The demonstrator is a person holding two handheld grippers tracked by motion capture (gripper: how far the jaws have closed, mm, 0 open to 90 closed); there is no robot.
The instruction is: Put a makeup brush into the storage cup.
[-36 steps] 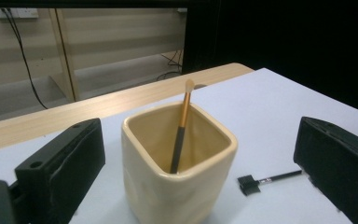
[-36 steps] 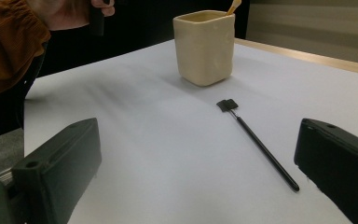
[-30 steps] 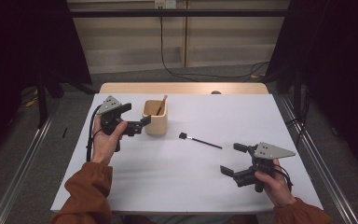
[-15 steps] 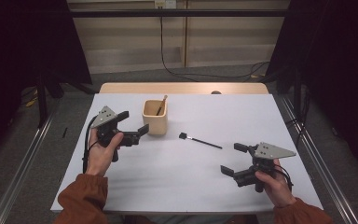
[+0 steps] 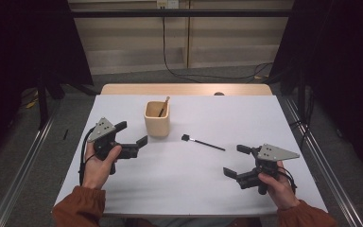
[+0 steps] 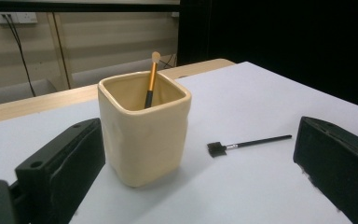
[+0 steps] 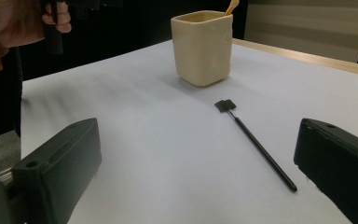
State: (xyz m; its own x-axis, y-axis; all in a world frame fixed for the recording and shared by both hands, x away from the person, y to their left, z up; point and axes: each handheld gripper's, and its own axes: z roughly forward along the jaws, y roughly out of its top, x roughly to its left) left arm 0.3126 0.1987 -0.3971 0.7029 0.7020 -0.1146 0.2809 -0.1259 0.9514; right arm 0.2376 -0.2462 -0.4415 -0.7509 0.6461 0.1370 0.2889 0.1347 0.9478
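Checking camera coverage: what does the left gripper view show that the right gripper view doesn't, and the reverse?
Left gripper view: the inside of the cream cup, with the gold-handled brush leaning in it, and a wall socket behind. Right gripper view: the person's left hand holding its gripper, and just the brush's tip above the cup rim. Both share the cup, the black brush lying flat on the white table, and open jaws with nothing between them.

Left gripper (image 5: 131,134) now farther back from the cup (image 5: 157,118), seemingly lower.
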